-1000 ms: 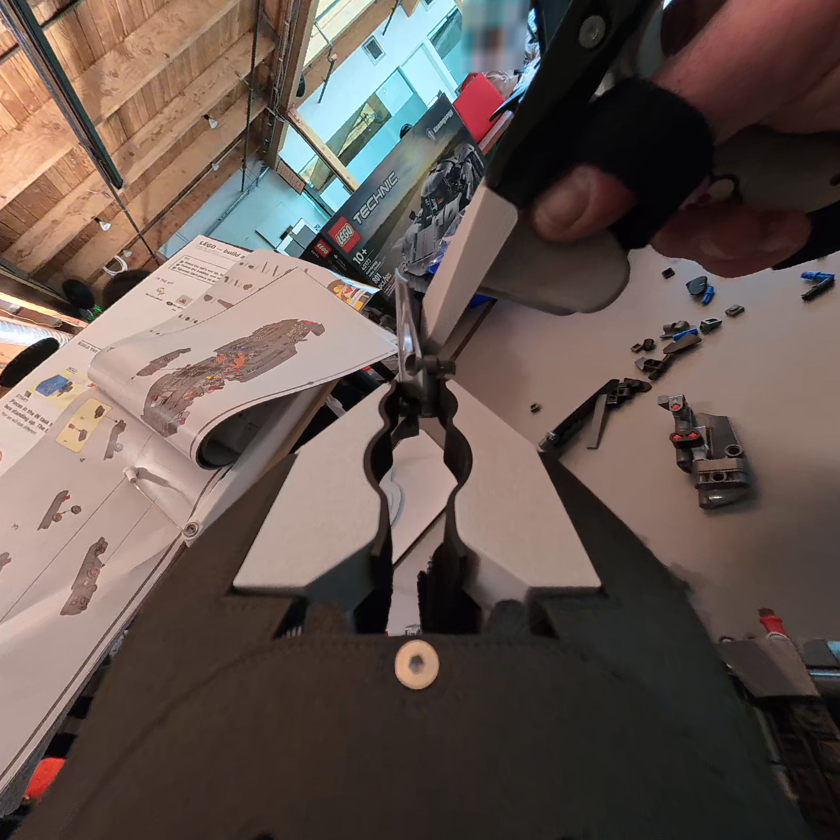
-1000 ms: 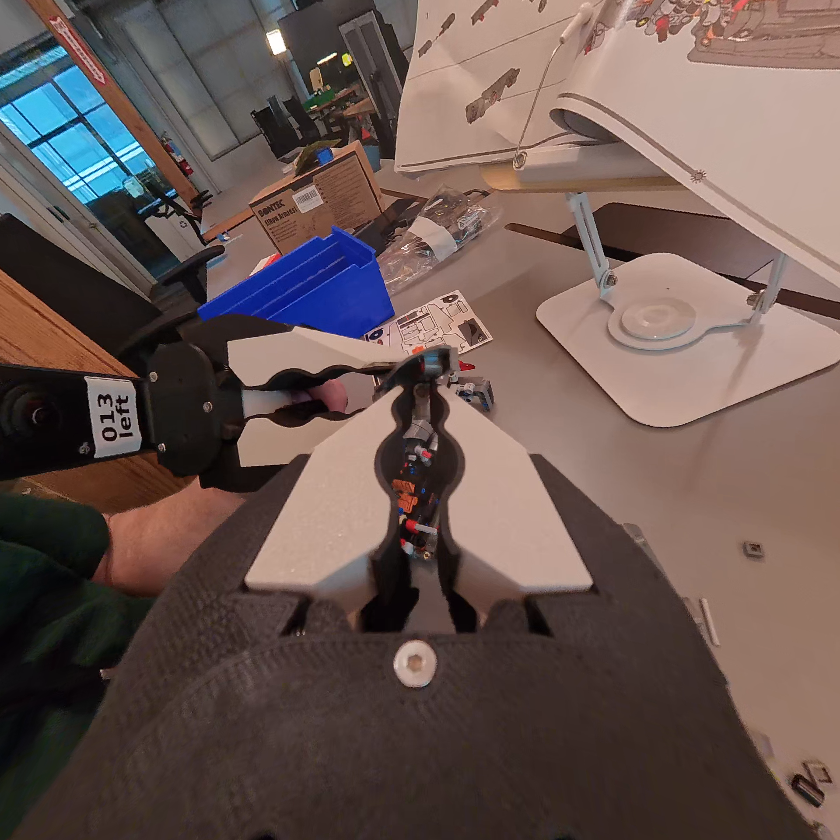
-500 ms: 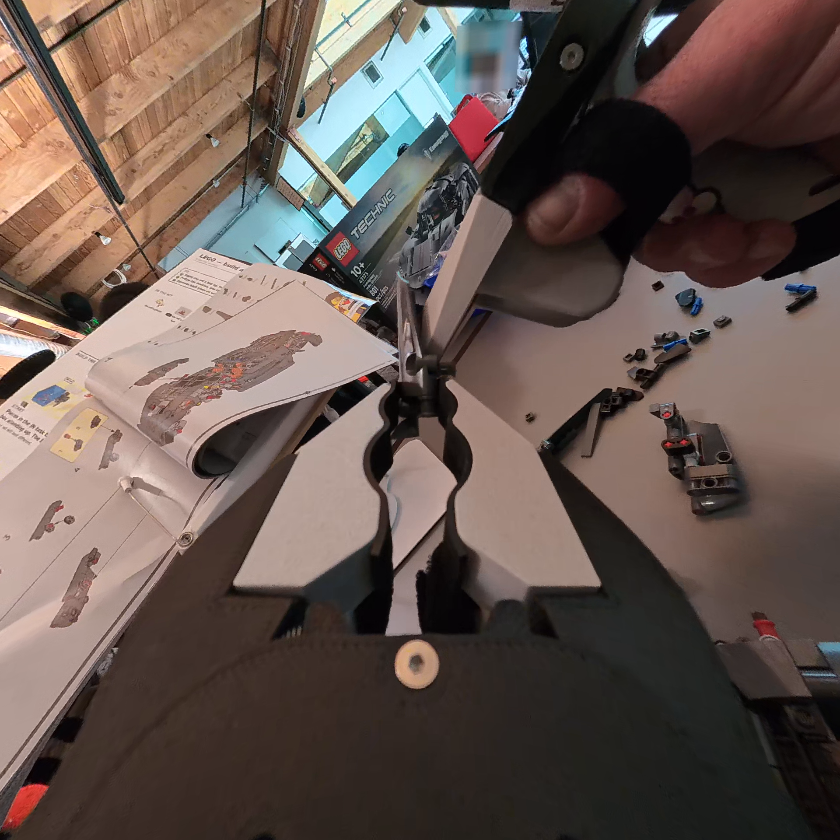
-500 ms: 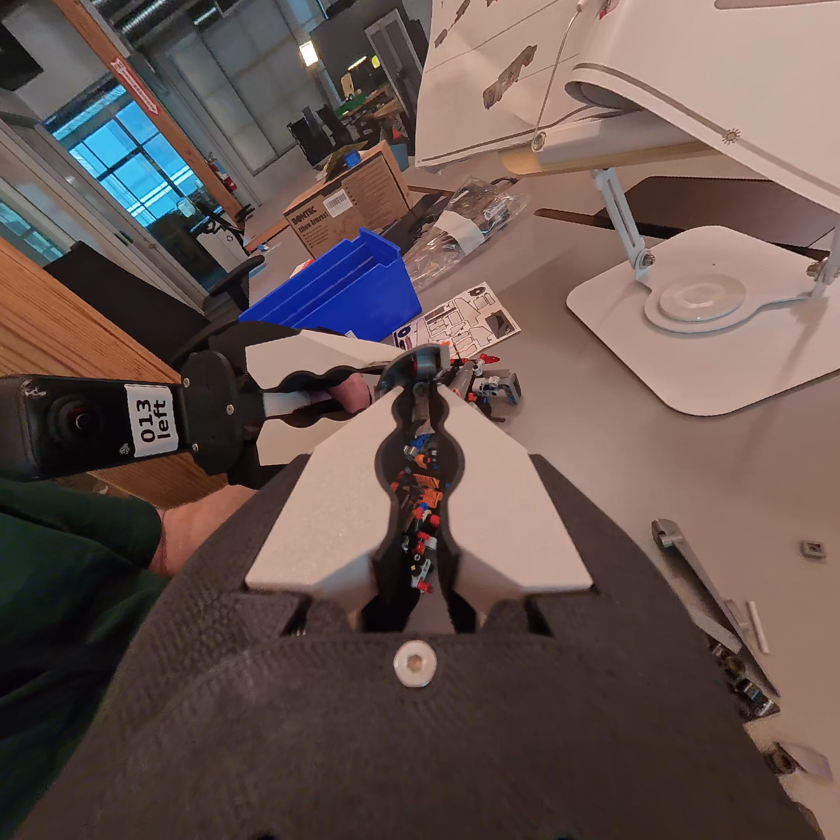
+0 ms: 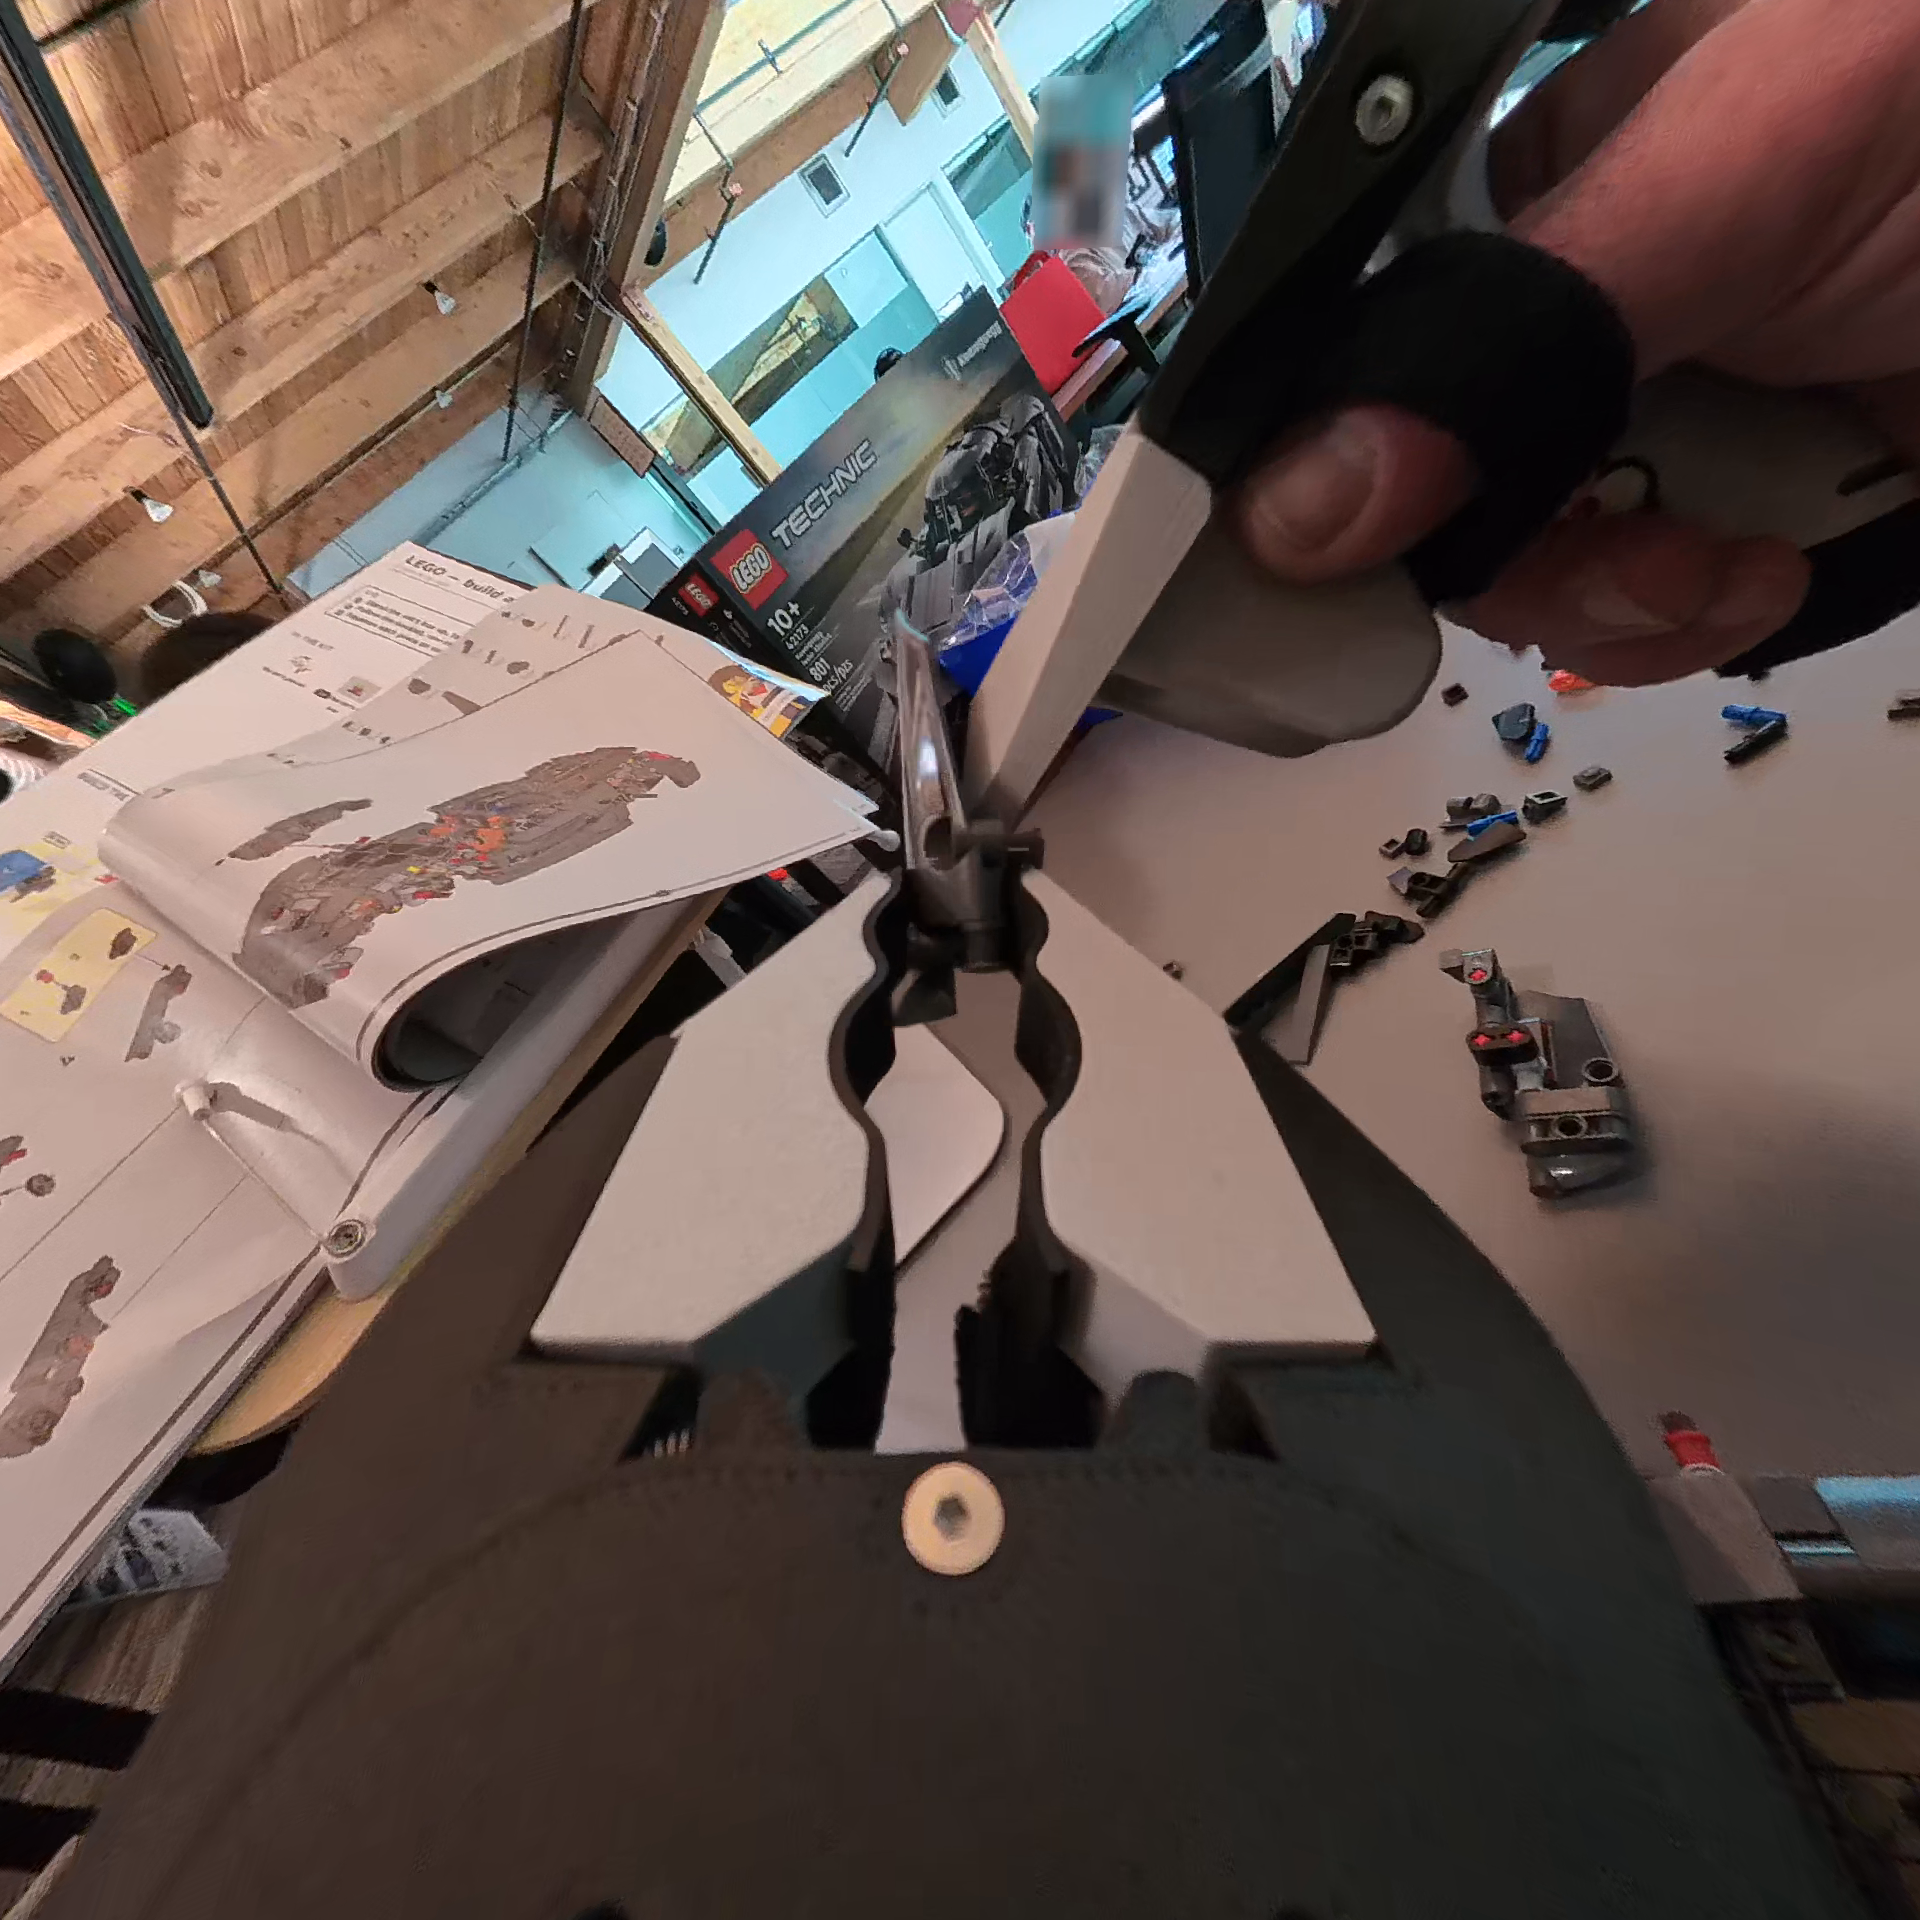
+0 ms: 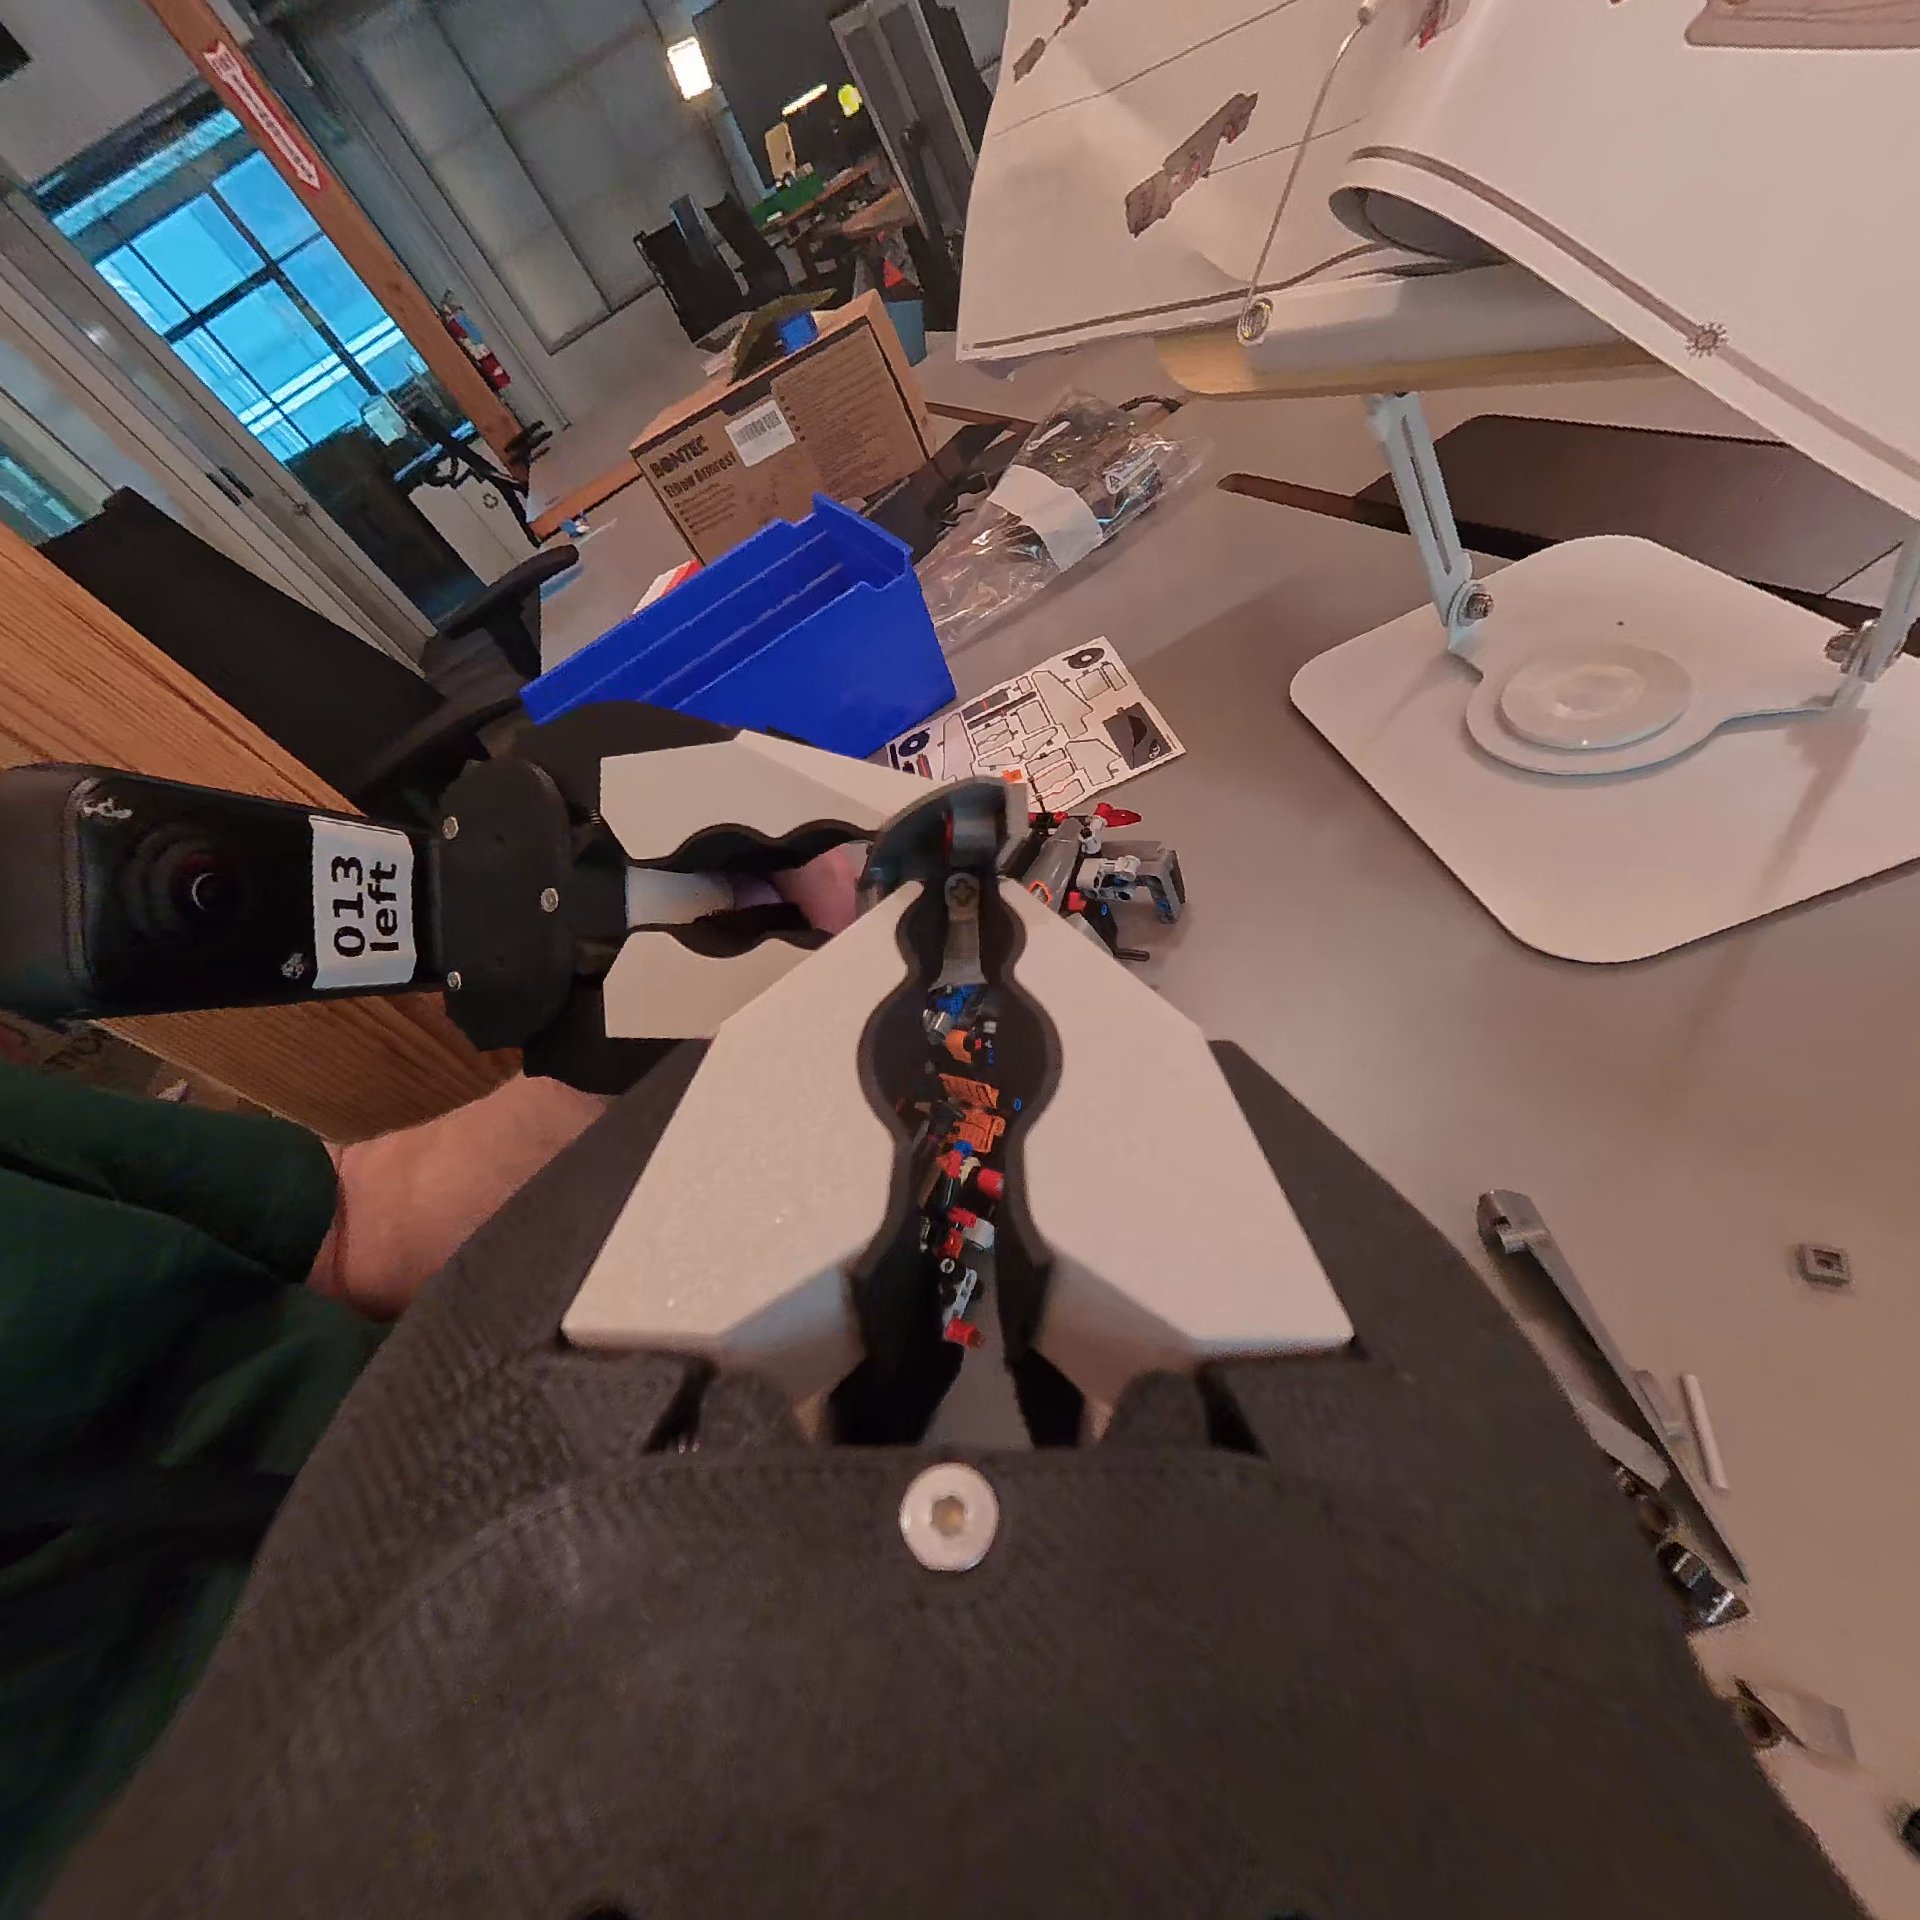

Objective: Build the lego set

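In the left wrist view my left gripper [image 5: 961, 899] is shut on a dark grey lego piece [image 5: 961, 920]. A grey curved panel [image 5: 923, 748] rises from that piece. My right gripper's white finger [image 5: 1081, 623] comes down from the upper right, and its tip meets the piece at a small black pin [image 5: 1000, 837]. In the right wrist view my right gripper [image 6: 961, 904] is shut on a small grey lego part [image 6: 961, 896]. That part sits against a dark curved piece [image 6: 966, 826]. The left gripper [image 6: 862, 878] holds the dark curved piece from the left.
An open instruction booklet [image 5: 447, 831] lies on a stand, with its white base [image 6: 1590, 727] on the table. The lego box [image 5: 831, 582] stands behind. Loose parts [image 5: 1455, 852] and a grey sub-assembly [image 5: 1548, 1091] lie to the right. There are also a blue bin [image 6: 769, 634], a sticker sheet [image 6: 1039, 717], a small model [image 6: 1112, 873] and a long grey piece [image 6: 1600, 1382]. From either gripper's tips it is about 15 centimetres to the grey sub-assembly [image 5: 1548, 1091].
Both grippers stay shut and tip to tip on the same pieces. The pair has drifted slightly, and the right wrist view now shows more of the table at lower right.
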Tool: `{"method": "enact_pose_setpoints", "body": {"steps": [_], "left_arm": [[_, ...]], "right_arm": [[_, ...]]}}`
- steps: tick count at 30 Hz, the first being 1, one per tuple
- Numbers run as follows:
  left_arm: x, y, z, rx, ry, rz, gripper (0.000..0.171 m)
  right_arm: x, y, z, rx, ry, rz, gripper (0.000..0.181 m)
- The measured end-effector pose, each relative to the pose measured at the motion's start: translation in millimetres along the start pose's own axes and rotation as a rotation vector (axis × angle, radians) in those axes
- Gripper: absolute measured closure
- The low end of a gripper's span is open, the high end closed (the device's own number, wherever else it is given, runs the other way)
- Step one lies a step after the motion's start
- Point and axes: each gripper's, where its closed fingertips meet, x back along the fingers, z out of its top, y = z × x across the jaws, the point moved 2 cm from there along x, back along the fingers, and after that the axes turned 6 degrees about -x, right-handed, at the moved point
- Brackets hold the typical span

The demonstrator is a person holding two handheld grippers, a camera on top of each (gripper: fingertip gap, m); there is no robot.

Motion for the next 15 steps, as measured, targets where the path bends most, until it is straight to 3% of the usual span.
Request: {"method": "enact_pose_setpoints", "body": {"steps": [8, 15], "left_arm": [[2.5, 2.5, -0.5, -0.015, -0.022, -0.024, 0.157], [5.9, 5.8, 0.2, -0.024, -0.026, -0.067, 0.157]], "right_arm": [[0.7, -1.8, -2.9, 0.022, -0.013, 0.000, 0.179], [3.5, -3.5, -6.2, -0.074, -0.031, 0.113, 0.179]]}}
